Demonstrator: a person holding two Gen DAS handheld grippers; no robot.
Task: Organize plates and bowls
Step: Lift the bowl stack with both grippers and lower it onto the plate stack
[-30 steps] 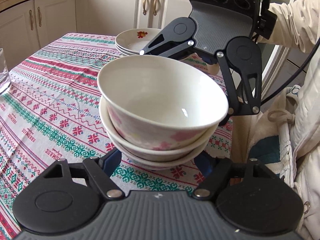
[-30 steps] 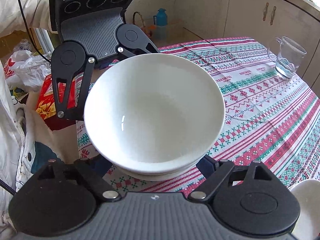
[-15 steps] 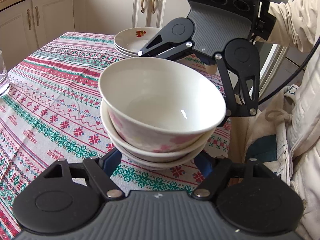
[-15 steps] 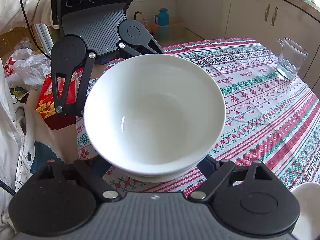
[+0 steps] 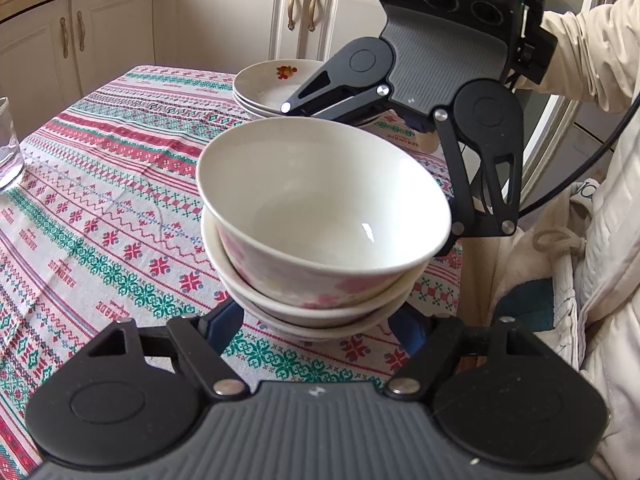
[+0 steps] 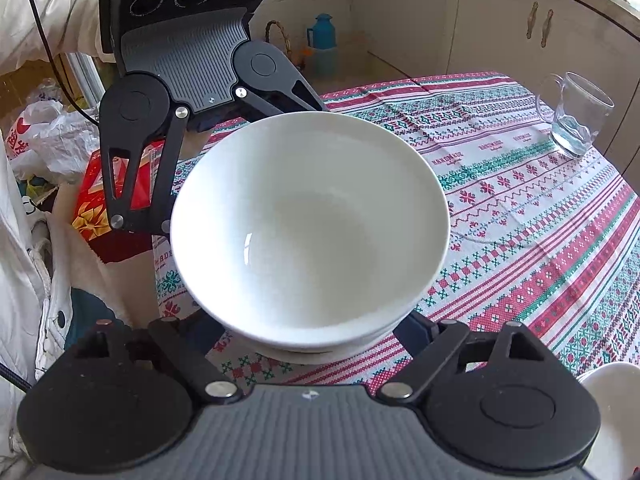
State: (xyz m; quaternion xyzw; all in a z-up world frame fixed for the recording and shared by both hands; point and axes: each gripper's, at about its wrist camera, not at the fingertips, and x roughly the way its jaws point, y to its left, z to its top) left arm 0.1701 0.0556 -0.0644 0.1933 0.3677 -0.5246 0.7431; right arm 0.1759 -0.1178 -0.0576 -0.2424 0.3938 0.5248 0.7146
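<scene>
Glazed white porcelain, three bowls nested: the top bowl (image 5: 320, 204) is tilted, plain inside with pale pink flowers on its outer wall, and it sits in the bowl stack (image 5: 316, 312) at the near edge of the table, on the woven tablecloth (image 5: 100, 208) banded in red, green and white cross-stitch.

Seen from the stack, the left gripper (image 5: 316, 320) comes in from the near side, its blue-padded fingers (image 5: 224, 320) spread about the lower bowls. They stand just beside the porcelain, but the rims hide the pads, so I cannot tell whether they press. The right gripper (image 5: 372, 168) reaches in from the far side, its black ribbed body above the top bowl's rim. Its jaws stand wide on either side of the stack, and here too contact cannot be told.

Beyond the stack lie the plates (image 5: 276, 84), stacked, shallow, with a red flower print. A clear glass mug (image 6: 576, 120) stands well apart from the stack, across the cloth. A cream quilted sleeve (image 5: 592, 52) trails behind the right gripper.
</scene>
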